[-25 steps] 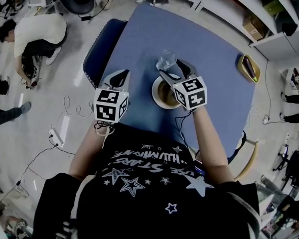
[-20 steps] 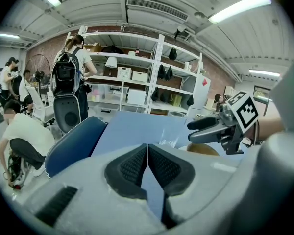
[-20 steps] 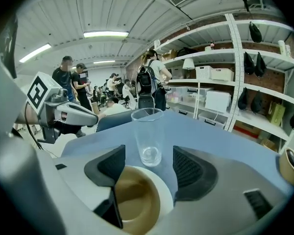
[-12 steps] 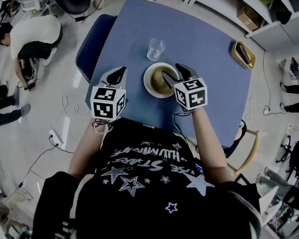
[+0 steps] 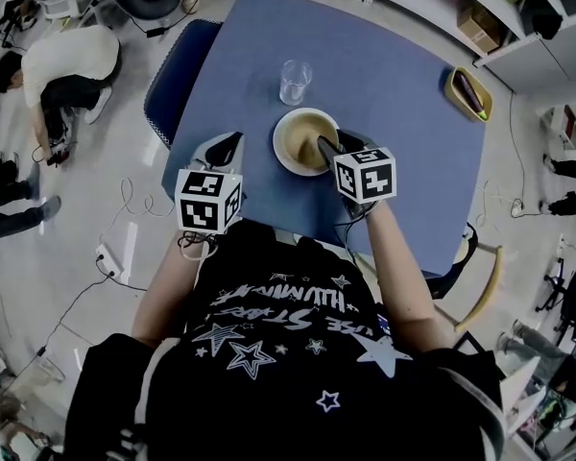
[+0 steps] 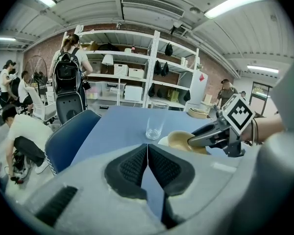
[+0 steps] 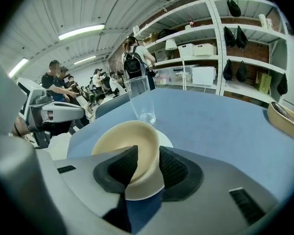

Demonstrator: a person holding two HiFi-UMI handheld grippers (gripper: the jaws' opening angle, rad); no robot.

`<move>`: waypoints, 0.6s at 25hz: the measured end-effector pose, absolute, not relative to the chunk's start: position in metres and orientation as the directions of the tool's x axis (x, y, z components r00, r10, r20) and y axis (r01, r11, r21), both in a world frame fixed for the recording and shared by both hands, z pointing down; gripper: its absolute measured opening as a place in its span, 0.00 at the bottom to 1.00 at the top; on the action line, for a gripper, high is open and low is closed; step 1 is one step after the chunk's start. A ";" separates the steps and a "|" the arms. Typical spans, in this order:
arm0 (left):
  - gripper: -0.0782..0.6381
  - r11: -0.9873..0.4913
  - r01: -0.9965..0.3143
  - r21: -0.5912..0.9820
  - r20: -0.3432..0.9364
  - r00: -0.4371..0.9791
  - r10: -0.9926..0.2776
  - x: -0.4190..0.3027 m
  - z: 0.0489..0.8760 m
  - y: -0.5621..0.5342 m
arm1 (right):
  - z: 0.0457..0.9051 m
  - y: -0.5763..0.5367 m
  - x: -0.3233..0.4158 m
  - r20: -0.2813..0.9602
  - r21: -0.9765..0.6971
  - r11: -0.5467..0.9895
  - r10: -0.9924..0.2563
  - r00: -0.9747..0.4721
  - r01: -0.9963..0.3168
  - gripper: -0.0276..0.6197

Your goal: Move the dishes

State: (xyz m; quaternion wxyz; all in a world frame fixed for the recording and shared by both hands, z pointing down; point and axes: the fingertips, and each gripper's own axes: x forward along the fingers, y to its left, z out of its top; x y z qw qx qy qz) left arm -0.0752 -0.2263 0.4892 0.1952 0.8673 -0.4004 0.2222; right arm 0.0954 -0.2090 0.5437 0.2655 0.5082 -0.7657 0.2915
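Note:
A tan bowl [image 5: 298,134] sits on a white plate [image 5: 280,157] in the middle of the blue table [image 5: 403,113]. My right gripper [image 5: 326,147] has just been closing its jaws on the bowl's near rim. In the right gripper view [image 7: 147,155] one pad is inside the bowl [image 7: 127,141] and the other outside, both pressing on the wall. A clear empty glass [image 5: 296,82] stands just behind the bowl. My left gripper [image 5: 228,144] hangs at the table's front left, shut and holding nothing; its pads meet in the left gripper view [image 6: 147,148].
A yellow tray [image 5: 470,94] holding a dark item lies at the table's far right corner. A blue chair [image 5: 178,80] stands at the left side, a wooden chair [image 5: 485,286] at the right. A person [image 5: 67,65] crouches on the floor at left. Shelves line the far wall.
My right gripper has come down from above the bowl to its near rim, and its jaws have narrowed onto the wall. The left gripper has shifted a little.

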 end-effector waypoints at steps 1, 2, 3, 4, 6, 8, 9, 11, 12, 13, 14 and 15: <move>0.14 -0.603 -0.782 0.160 0.544 0.579 -0.607 -0.075 0.490 -0.225 | 0.545 -0.209 0.098 0.707 -0.176 0.301 -0.624 -0.333 -0.937 0.25; 0.14 -0.602 -0.782 0.160 0.545 0.579 -0.606 -0.075 0.490 -0.223 | 0.546 -0.209 0.100 0.710 -0.177 0.287 -0.625 -0.324 -0.941 0.22; 0.14 -0.603 -0.782 0.160 0.546 0.578 -0.606 -0.074 0.490 -0.222 | 0.547 -0.210 0.101 0.714 -0.177 0.273 -0.626 -0.314 -0.946 0.21; 0.14 -0.603 -0.782 0.159 0.547 0.578 -0.606 -0.074 0.490 -0.222 | 0.548 -0.210 0.103 0.717 -0.175 0.258 -0.628 -0.303 -0.950 0.19; 0.14 -0.604 -0.781 0.158 0.546 0.579 -0.605 -0.074 0.491 -0.221 | 0.548 -0.212 0.104 0.720 -0.172 0.235 -0.633 -0.285 -0.957 0.11; 0.14 -0.607 -0.779 0.158 0.546 0.581 -0.604 -0.074 0.491 -0.221 | 0.547 -0.212 0.102 0.713 -0.187 0.223 -0.639 -0.289 -0.957 0.09; 0.14 -0.608 -0.778 0.158 0.545 0.582 -0.603 -0.073 0.491 -0.221 | 0.546 -0.212 0.101 0.709 -0.201 0.218 -0.641 -0.295 -0.955 0.08; 0.14 -0.611 -0.775 0.159 0.542 0.586 -0.602 -0.072 0.490 -0.223 | 0.543 -0.213 0.100 0.702 -0.223 0.208 -0.643 -0.305 -0.952 0.08; 0.14 -0.613 -0.774 0.160 0.540 0.588 -0.602 -0.072 0.489 -0.225 | 0.541 -0.213 0.101 0.700 -0.226 0.205 -0.645 -0.305 -0.952 0.07; 0.14 -0.615 -0.772 0.160 0.538 0.591 -0.601 -0.071 0.489 -0.227 | 0.538 -0.214 0.102 0.698 -0.224 0.203 -0.649 -0.302 -0.953 0.07; 0.14 -0.618 -0.770 0.161 0.536 0.594 -0.600 -0.071 0.489 -0.228 | 0.536 -0.214 0.104 0.695 -0.220 0.200 -0.654 -0.297 -0.955 0.07; 0.14 -0.620 -0.768 0.161 0.534 0.596 -0.599 -0.071 0.490 -0.229 | 0.534 -0.215 0.106 0.691 -0.216 0.195 -0.661 -0.291 -0.957 0.07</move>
